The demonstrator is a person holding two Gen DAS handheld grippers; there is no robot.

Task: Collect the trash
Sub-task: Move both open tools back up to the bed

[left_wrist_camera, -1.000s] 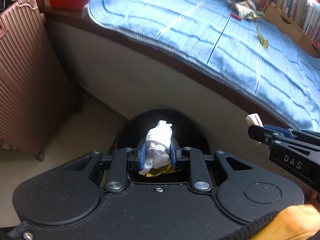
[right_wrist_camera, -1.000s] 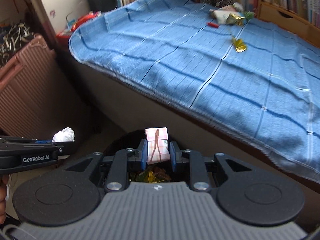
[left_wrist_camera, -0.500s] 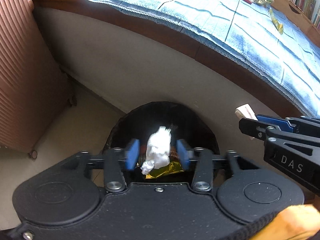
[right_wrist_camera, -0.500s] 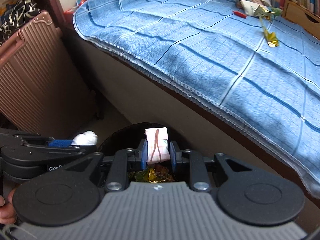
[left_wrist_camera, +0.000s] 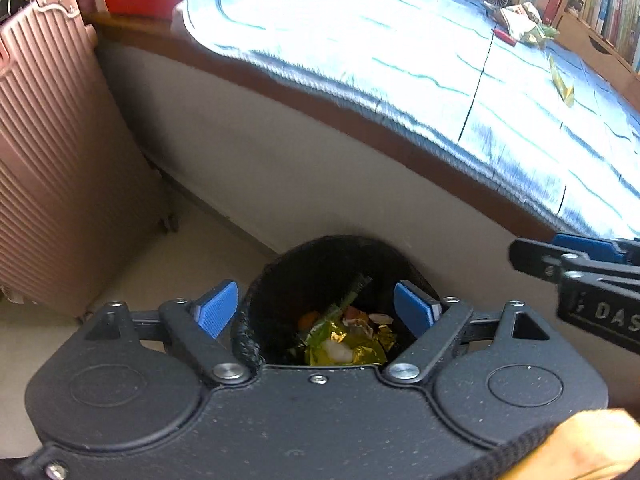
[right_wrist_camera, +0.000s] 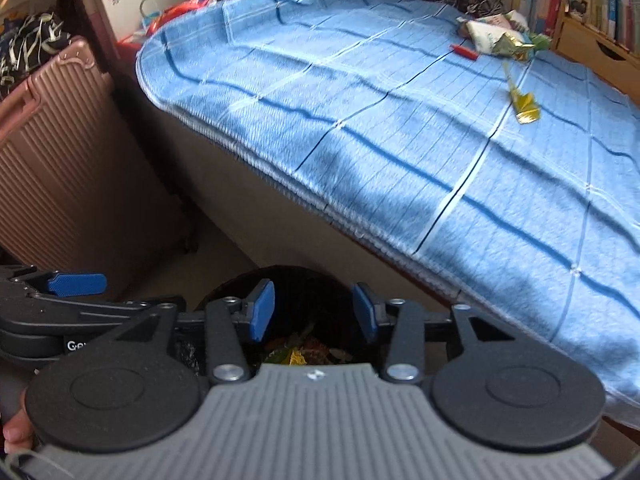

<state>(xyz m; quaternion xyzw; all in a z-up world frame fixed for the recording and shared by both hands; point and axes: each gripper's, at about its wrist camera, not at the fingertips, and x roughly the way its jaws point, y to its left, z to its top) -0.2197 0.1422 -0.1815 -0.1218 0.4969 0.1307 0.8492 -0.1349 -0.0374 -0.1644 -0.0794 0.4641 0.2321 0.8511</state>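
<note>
Both the left gripper [left_wrist_camera: 316,306] and right gripper [right_wrist_camera: 314,312] hung above the black bin [left_wrist_camera: 280,272], jaws opening and empty, the trash [left_wrist_camera: 344,340] lying below inside.

White "DAS" stands on the right gripper [left_wrist_camera: 576,258]; "Ge", cut off, on the left gripper [right_wrist_camera: 76,346].

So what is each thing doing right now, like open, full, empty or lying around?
Left tool: opening, nothing between its pads.
Right tool: opening, empty too.
Black bin: uncovered, wrappers piled at the bottom.
Gold wrapper: lying loose on the blue blanket.
Crumpled packets: heaped at the bed's far side.
Pink suitcase: upright, shut.
</note>
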